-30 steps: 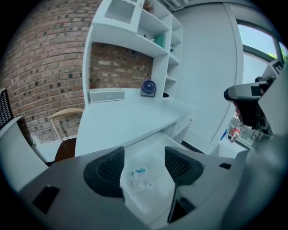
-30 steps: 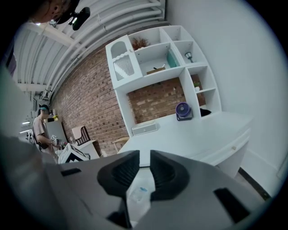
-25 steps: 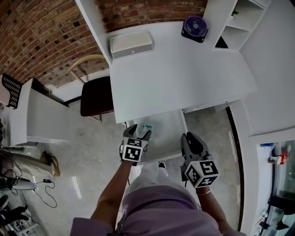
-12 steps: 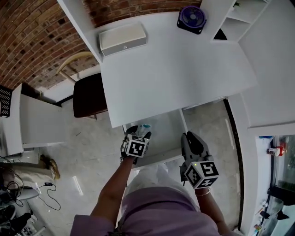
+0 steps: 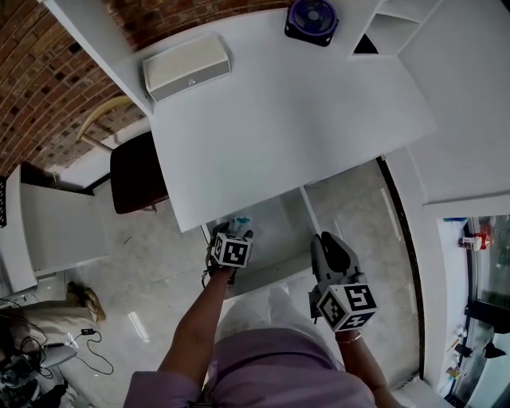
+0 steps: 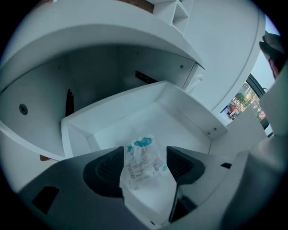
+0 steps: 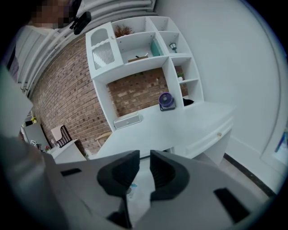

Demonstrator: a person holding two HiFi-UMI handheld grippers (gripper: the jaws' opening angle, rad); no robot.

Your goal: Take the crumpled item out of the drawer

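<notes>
The crumpled item (image 6: 143, 161) is a clear plastic packet with teal print, lying at the front left of the open white drawer (image 6: 193, 122). In the head view the crumpled packet (image 5: 241, 222) shows just beyond my left gripper (image 5: 232, 233), which points steeply down into the drawer (image 5: 280, 233). My left gripper (image 6: 145, 152) is open and its jaws have just been opening; the packet lies between them with neither pad pressing on it. My right gripper (image 5: 330, 247) hovers by the drawer's front right. The right gripper (image 7: 145, 168) holds nothing and its jaws stand almost together.
Above the drawer, the white desk (image 5: 279, 119) carries a white box (image 5: 186, 65) and a purple fan (image 5: 311, 17). White shelves (image 5: 386, 32) stand at the back right. A dark chair (image 5: 135, 171) sits left of the desk. The person's lap is right behind the drawer front.
My left gripper has sunk into the drawer and tipped further down, so that the packet lies between its jaws. The right gripper has dropped a little.
</notes>
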